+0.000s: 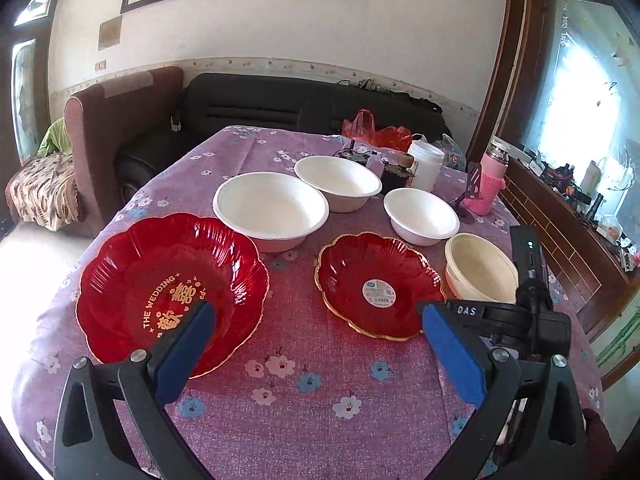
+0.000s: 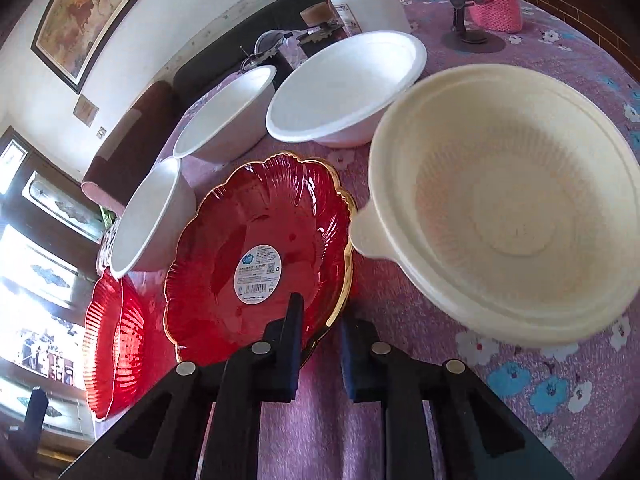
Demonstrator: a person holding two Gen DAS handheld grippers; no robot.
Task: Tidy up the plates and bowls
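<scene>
Leftmost on the table [image 1: 304, 420], which is draped in a purple cloth printed with small flowers, sits the big red plate [image 1: 172, 288]: glossy, see-through red with ribbed, scalloped petals, a thin gold edge and gold lettering in its well. One blue foam pad of the left gripper [image 1: 316, 316] hangs over that plate's near side; the other pad is well apart to the right, so this claw is wide open with nothing between its fingers.

Behind the big plate stands a large white bowl [image 1: 272, 210], matte and round with a rolled rim. A second white bowl [image 1: 338, 182] sits just behind it to the right. In the middle lies the small red plate [image 2: 256, 256], the same ribbed flower shape with a brighter gold rim and a round white barcode sticker at its centre.

The right gripper [image 2: 320, 336] is closed on the near rim of this small plate: in the right wrist view the gold edge runs into the narrow gap between its two dark-backed blue pads.

Past it come a smaller white bowl [image 1: 420, 216] and then a cream bowl [image 2: 504, 208], smooth and slightly shiny, with a stepped rim and a small tab on one side. At the far right end stand a white plastic jar [image 1: 426, 164] and a pink knitted bottle cover [image 1: 486, 188].
</scene>
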